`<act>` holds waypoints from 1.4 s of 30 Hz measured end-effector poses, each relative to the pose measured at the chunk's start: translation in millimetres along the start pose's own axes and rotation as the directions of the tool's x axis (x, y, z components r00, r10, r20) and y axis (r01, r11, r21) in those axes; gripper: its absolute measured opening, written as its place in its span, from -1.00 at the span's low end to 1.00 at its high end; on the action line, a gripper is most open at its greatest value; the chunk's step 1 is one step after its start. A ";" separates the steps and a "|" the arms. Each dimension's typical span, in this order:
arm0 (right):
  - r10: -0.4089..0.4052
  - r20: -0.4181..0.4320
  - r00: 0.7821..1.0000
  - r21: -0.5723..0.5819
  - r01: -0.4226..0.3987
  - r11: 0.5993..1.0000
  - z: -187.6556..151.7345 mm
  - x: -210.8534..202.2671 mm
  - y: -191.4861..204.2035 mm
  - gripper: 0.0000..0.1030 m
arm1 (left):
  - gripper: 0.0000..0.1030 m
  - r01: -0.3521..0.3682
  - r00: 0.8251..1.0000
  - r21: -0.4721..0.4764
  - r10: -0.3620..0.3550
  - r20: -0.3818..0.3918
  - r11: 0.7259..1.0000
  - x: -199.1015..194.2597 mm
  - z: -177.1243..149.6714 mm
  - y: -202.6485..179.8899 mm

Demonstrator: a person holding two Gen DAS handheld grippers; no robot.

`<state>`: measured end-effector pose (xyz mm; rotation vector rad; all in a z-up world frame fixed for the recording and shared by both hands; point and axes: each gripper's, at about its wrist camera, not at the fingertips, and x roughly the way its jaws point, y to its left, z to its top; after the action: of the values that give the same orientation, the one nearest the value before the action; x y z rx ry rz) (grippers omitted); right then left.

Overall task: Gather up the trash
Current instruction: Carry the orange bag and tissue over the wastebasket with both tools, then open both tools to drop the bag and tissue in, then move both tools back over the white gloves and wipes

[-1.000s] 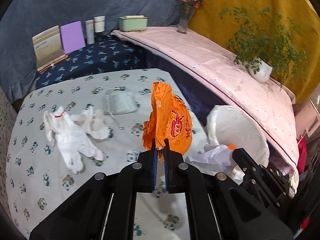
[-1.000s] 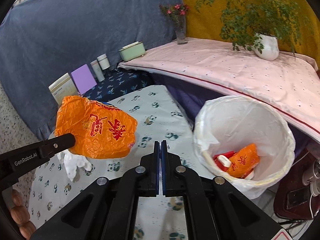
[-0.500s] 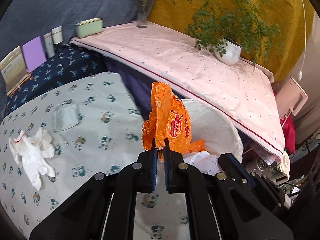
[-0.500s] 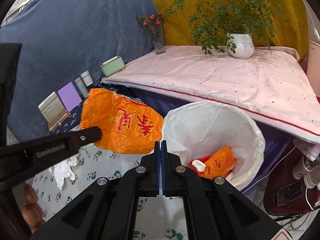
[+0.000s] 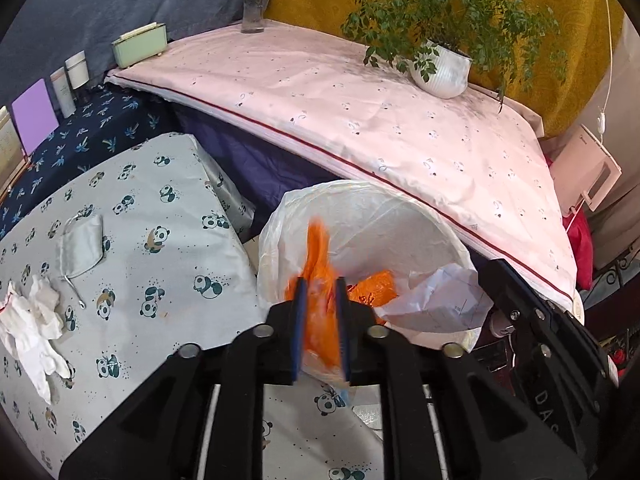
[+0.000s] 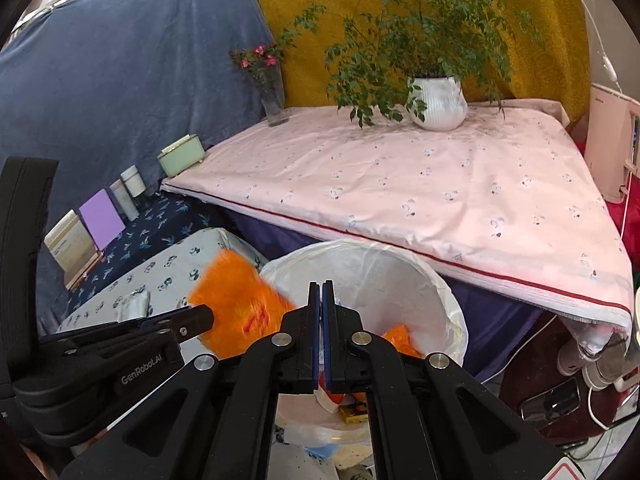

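Step in hand: release of the orange plastic bag (image 5: 320,312) into the lined trash bin (image 5: 404,216). You had your left gripper (image 5: 320,332) at the near left rim of the bin, pointed steeply down. Its jaws had just been opening: they stood a little apart, with the bag blurred between them and seemingly slipping free rather than pinched. In the right wrist view the bag (image 6: 236,300) hung at the left edge of the bin (image 6: 400,264), partly over the panda-print cloth (image 5: 168,248) rather than squarely over the opening.

Your right gripper (image 6: 321,336) was closed flat, blue pads together, holding nothing, parked at the bin's near rim.

Judgement: the drop was marginal. To do this well you should have carried the bag further right, past the liner edge, before widening the jaws. A light, crinkly bag catches air and may drape on the rim or slide down outside. Open fully in one motion, so no fold stays snagged on a pad.

Inside the bin lay another orange bag (image 5: 372,288) and crumpled white paper (image 5: 436,296). Left on the cloth: white gloves (image 5: 32,320) and a grey drawstring pouch (image 5: 80,248), at far left.
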<state>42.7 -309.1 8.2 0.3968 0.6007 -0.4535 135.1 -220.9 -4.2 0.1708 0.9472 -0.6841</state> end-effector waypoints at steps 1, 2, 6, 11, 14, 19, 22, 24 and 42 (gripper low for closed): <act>-0.004 0.003 1.000 0.003 0.004 1.000 -0.7 1.2 0.1 -0.94 | -0.52 -0.004 1.000 -0.009 0.004 -0.003 1.000 1.3 -0.6 2.8; -0.002 -0.001 1.000 0.005 0.002 1.000 -0.9 2.1 -0.2 -0.83 | -0.41 -0.008 1.000 -0.016 0.008 -0.001 1.000 2.0 -0.6 5.5; -0.001 -0.010 1.000 0.010 0.002 1.000 -2.5 4.5 1.9 -0.72 | -0.14 -0.032 0.999 -0.039 0.032 0.007 0.999 -0.3 -2.9 16.7; 0.004 -0.008 1.000 0.011 -0.004 1.000 -4.8 2.1 10.2 -0.62 | -0.02 -0.048 0.999 -0.068 0.049 0.021 0.997 -8.4 -6.9 30.9; 0.010 -0.011 1.000 -0.002 -0.010 1.000 -7.2 -0.1 20.4 -0.56 | -0.01 -0.059 0.998 -0.085 0.062 0.026 0.995 -13.7 -9.6 39.4; 0.025 -0.011 1.000 -0.031 -0.025 0.999 -11.8 -4.9 39.3 -0.45 | 0.00 -0.074 0.996 -0.116 0.079 0.035 0.990 -23.5 -15.9 56.4; 0.034 -0.016 0.999 -0.046 -0.035 0.998 -15.5 -6.7 50.1 -0.43 | 0.01 -0.087 0.995 -0.139 0.093 0.037 0.986 -29.2 -20.5 68.4; 0.040 -0.019 0.999 -0.053 -0.041 0.998 -18.3 -8.0 56.6 -0.36 | 0.03 -0.093 0.994 -0.158 0.100 0.040 0.983 -33.6 -24.1 77.2; 0.119 -0.070 0.990 -0.154 -0.128 0.980 -44.0 -10.3 130.8 -0.29 | 0.28 -0.191 0.977 -0.311 0.212 0.035 0.931 -63.3 -60.9 160.3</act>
<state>82.6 -176.6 10.4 0.2955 0.6618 -0.2736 165.7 -41.0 -14.5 -0.0307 0.9433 -0.3439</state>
